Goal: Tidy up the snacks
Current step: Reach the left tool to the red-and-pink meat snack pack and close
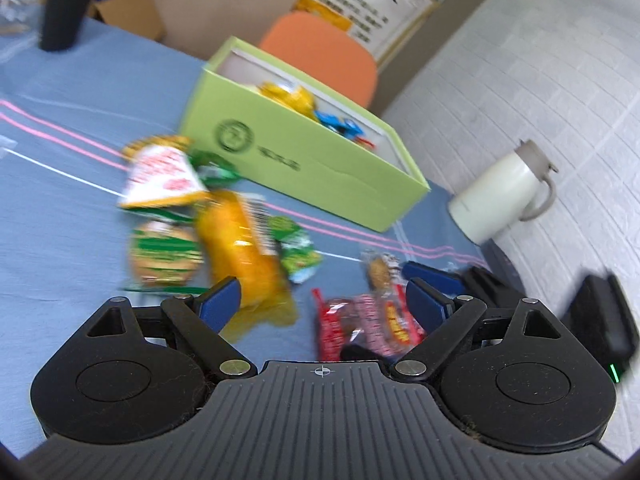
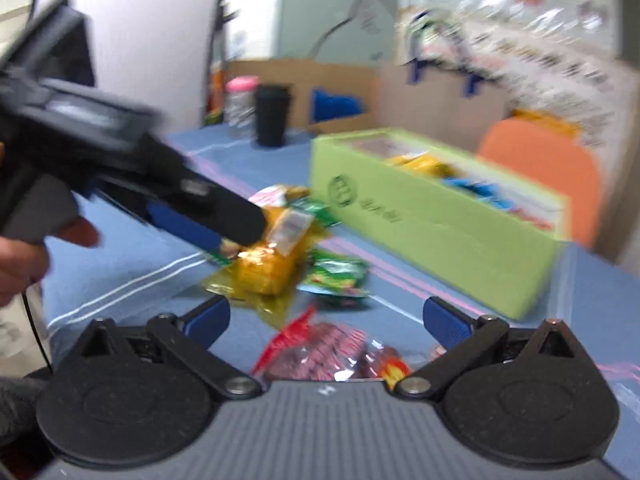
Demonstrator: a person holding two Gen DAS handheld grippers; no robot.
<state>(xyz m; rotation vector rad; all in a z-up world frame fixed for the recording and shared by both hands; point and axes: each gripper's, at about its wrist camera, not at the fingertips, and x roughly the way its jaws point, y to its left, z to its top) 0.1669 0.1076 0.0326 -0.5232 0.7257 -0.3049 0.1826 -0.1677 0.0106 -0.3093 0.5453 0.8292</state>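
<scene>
A green box [image 1: 304, 160] stands on the blue tablecloth with several snack packets inside; it also shows in the right wrist view [image 2: 432, 228]. Loose snacks lie in front of it: a yellow packet [image 1: 244, 256], a round green-and-white packet [image 1: 164, 256], a red-and-white packet [image 1: 160, 176], and a red packet [image 1: 360, 324]. My left gripper [image 1: 324, 304] is open above the red packet, empty. My right gripper [image 2: 326, 320] is open over the same red packet [image 2: 320, 348]. The left gripper's fingers [image 2: 188, 228] show in the right wrist view, beside the yellow packet [image 2: 272, 264].
A white jug [image 1: 500, 196] lies near the table's right edge by the wall. A black cup [image 1: 64, 4] and a clear bottle stand at the far end. An orange chair [image 1: 324, 56] stands behind the box. Cardboard boxes stand beyond the table.
</scene>
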